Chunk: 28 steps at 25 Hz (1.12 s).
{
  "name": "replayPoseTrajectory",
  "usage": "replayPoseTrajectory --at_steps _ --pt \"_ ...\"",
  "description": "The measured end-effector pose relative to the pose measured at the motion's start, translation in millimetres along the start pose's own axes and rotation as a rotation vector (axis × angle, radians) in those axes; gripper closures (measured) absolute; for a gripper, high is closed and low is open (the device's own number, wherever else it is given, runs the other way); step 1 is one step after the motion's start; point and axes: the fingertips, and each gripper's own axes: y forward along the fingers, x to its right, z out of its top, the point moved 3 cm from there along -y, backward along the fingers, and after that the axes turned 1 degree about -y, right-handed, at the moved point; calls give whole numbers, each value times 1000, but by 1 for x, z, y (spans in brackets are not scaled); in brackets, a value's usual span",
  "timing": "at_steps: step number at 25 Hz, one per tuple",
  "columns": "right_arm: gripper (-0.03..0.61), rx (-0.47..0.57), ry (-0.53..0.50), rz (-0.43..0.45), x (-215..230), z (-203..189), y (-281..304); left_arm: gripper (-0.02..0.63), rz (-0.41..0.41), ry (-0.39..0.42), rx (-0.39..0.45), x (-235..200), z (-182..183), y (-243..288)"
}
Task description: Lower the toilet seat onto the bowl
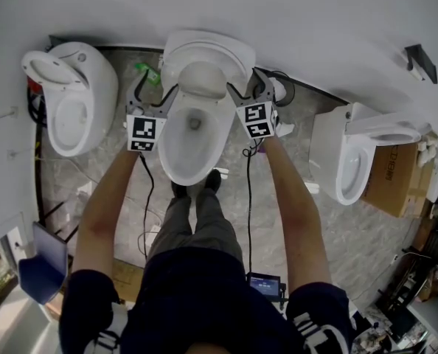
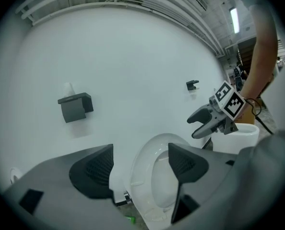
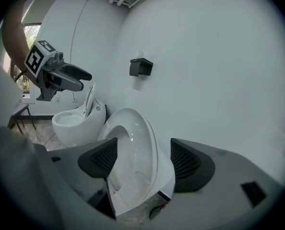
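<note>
Left gripper (image 1: 154, 94) and right gripper (image 1: 247, 87), fingers wide, flank the raised toilet seat (image 1: 204, 54). Best to pinch its rim and lower gently.

- Grey marbled tile floor (image 1: 352, 234), running along the foot of a white wall.
- Three white ceramic toilets stand on it in a row, well apart: left toilet (image 1: 75, 98), middle toilet (image 1: 193, 135), right toilet (image 1: 352, 161).
- Brown cardboard box (image 1: 392, 179) just beside the right toilet.
- Small green object (image 1: 149, 72) by the middle toilet's left side; kind not resolvable.
- Thin black cables (image 1: 249, 220) trail over the tiles.
- Person's black shoes (image 1: 179, 190) planted in front of the middle toilet.
</note>
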Motion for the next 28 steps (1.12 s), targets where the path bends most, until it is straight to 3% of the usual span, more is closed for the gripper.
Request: replayPoseTrajectory --at_steps 4,9,18,28 --pt "225 -5 -11 17 3 -5 15 264 -4 -25 -20 -3 -11 20" --pt "227 -9 -35 38 5 -8 30 264 -11 -135 -55 -8 -25 40" --pt "238 -24 -90 75 -1 -15 51 264 -3 -454 -78 -18 -47 65" --pt "256 -50 -77 79 3 -26 69 265 7 -887 -65 -35 -62 91"
